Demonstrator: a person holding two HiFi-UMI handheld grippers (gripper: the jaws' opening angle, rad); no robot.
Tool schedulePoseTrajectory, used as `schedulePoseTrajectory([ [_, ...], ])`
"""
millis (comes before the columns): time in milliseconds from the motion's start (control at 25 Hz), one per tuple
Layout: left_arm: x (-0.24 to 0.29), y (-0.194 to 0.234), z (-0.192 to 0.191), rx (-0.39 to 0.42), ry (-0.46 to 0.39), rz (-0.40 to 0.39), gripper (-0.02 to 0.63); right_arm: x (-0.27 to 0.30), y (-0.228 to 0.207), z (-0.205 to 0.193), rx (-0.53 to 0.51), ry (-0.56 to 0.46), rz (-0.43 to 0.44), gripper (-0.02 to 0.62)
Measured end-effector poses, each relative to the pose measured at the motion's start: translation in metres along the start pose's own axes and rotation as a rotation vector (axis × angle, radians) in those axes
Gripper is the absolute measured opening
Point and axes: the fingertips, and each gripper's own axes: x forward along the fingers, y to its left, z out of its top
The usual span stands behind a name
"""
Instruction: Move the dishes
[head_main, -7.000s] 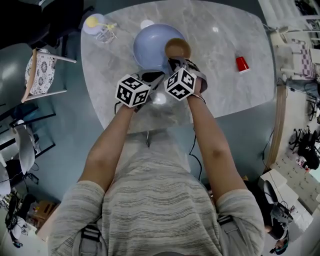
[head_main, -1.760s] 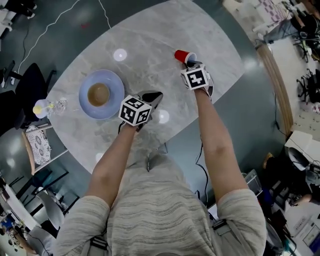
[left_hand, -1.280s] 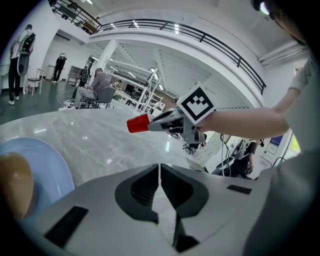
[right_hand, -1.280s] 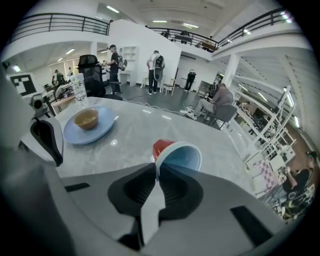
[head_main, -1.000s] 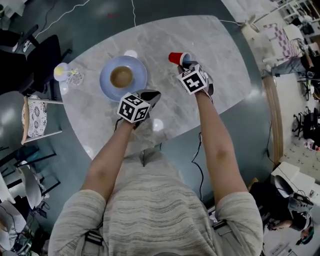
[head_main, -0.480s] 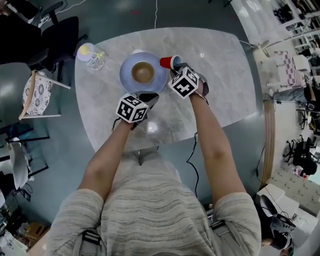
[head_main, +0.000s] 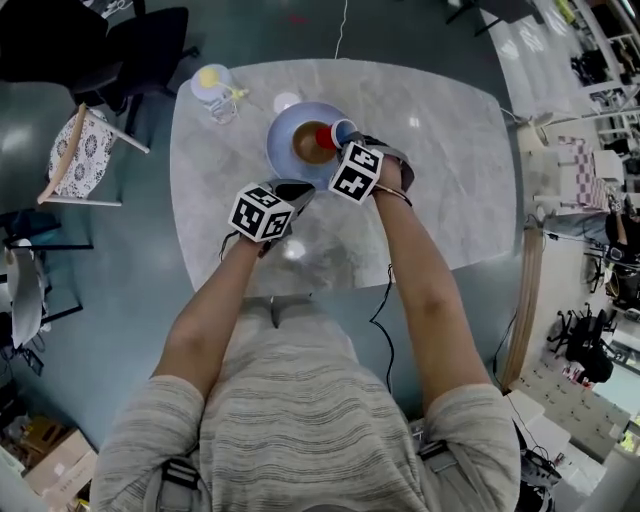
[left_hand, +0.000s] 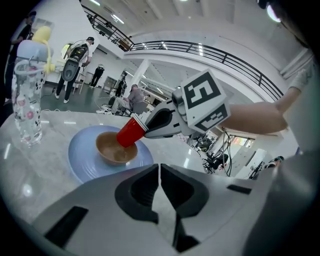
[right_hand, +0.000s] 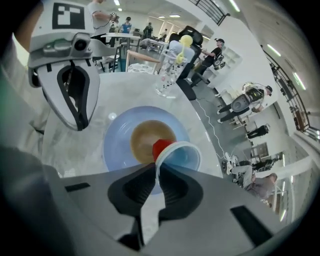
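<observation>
A red cup (head_main: 330, 135) with a white rim and pale blue inside hangs tilted over a brown bowl (head_main: 309, 145), its base low over the bowl's hollow. The bowl rests on a blue plate (head_main: 284, 140) on the marble table (head_main: 440, 180). My right gripper (head_main: 345, 141) is shut on the cup's rim (right_hand: 175, 152), above the bowl (right_hand: 145, 137) and plate (right_hand: 116, 145). My left gripper (head_main: 298, 188) is shut on nothing, near the plate's front edge. Its view shows the cup (left_hand: 130, 133), the bowl (left_hand: 115, 150), the plate (left_hand: 82, 162) and the right gripper (left_hand: 150, 125).
A clear drinking bottle (head_main: 216, 90) with a yellow and pale blue top stands on the table left of the plate. Chairs (head_main: 80, 150) stand off the table's left side. People stand far back in the hall.
My right gripper put the brown bowl on the plate, took hold of the red cup at the table's right, and carried it left over the bowl. The left gripper stayed by the plate.
</observation>
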Motion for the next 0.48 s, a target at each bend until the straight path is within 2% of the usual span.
schedulePoseTrajectory([
  [280, -0.018, 0.017, -0.003, -0.027, -0.024, 0.01, 0.026, 0.021, 0.015, 0.018, -0.226, 0.096, 0.014, 0.04],
  [480, -0.025, 0.023, -0.004, -0.037, -0.04, 0.019, 0.026, 0.03, 0.02, 0.023, -0.307, 0.131, 0.016, 0.04],
])
